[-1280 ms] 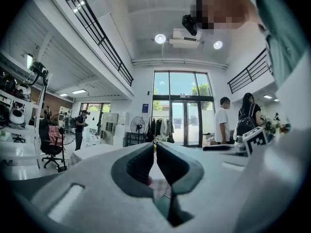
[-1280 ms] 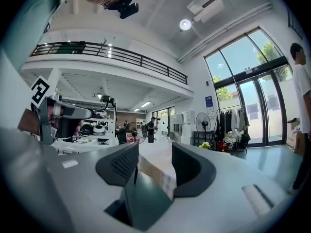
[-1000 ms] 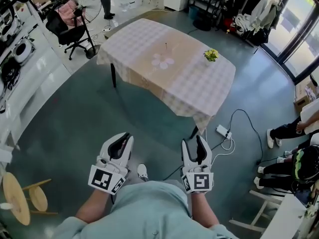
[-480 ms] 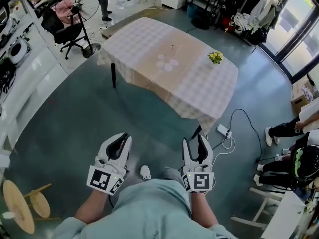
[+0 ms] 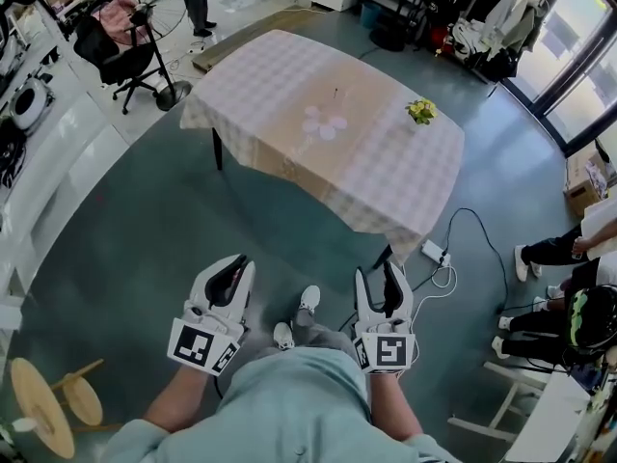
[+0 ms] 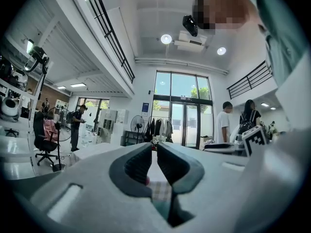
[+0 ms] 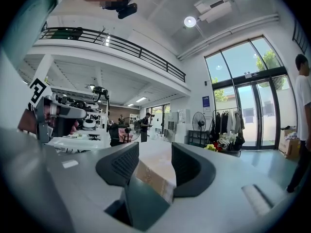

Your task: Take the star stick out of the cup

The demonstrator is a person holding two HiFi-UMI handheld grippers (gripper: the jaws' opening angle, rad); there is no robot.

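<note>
Far-off table (image 5: 386,177), thin star stick (image 5: 335,95): your left claw (image 5: 234,268) nearly shut, right claw (image 5: 383,272) apart, both empty; you might knock it over.

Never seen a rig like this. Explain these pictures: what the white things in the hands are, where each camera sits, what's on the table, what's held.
A person holds two hand-operated pincers: the left gripper and the right gripper. The top-down picture comes from a camera on the person's head; the other two come from cameras riding on each gripper, looking along its jaws. Ahead stands a table under a checked cloth. On it: a pink flower-shaped patch, a thin stick standing by it, and a small yellow bunch, all too small to tell more. Nothing is held: the right jaws stand apart, the left nearly shut, both empty.
</note>
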